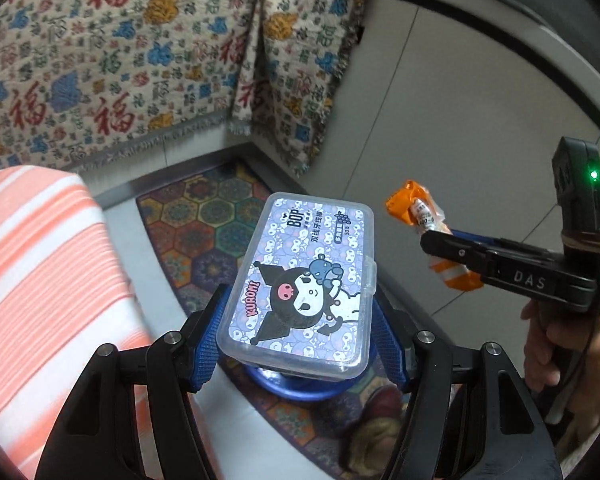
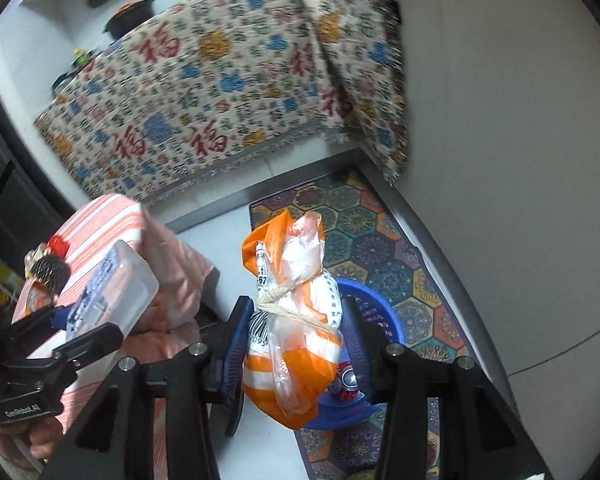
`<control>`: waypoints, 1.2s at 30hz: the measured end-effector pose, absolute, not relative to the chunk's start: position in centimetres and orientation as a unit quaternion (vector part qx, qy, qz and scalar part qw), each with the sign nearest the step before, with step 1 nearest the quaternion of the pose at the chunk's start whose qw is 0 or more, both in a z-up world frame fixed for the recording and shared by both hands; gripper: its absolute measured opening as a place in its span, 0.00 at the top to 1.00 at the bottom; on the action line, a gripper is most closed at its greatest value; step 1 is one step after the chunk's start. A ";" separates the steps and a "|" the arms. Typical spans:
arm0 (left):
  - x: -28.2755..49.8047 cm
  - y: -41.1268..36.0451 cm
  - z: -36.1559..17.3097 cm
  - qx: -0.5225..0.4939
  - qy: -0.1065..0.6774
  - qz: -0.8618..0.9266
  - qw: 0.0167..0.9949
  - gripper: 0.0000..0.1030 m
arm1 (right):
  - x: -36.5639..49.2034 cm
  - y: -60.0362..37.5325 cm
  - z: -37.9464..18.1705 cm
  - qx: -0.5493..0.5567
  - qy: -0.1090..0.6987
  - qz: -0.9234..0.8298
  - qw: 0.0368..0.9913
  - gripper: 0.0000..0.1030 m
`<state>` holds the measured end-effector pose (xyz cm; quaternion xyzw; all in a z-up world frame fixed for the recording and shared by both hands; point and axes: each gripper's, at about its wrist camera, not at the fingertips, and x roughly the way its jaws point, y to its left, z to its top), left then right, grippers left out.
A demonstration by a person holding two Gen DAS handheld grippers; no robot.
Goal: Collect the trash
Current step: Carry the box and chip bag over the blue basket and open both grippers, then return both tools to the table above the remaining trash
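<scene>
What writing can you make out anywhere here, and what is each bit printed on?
"BOP" and "KUROMI": lid of the clear plastic box held in the left tongs.
"50": same lid, by the grapes; the other small print is too small to read.
"DAS": arm of the right tongs.
"GenRobot.AI": body of the left tongs, in the right wrist view.
"福": red, repeated on the patterned cloth.
"67": orange wrapper; the rest is unreadable.
</scene>
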<state>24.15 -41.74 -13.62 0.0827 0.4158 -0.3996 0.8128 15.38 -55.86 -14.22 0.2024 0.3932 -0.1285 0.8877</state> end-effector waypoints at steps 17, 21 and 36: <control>26.3 -47.6 -19.7 0.100 0.443 -0.411 0.790 0.37 | 17.6 -60.8 -19.8 0.261 0.425 -0.141 0.855 0.56; 26.8 -48.1 -20.7 0.094 0.454 -0.409 0.786 0.30 | 17.8 -61.0 -20.8 0.268 0.436 -0.140 0.848 0.46; 24.2 -41.7 -14.9 0.079 0.413 -0.400 0.815 0.18 | 17.4 -57.3 -15.9 0.179 0.373 -0.146 0.899 0.30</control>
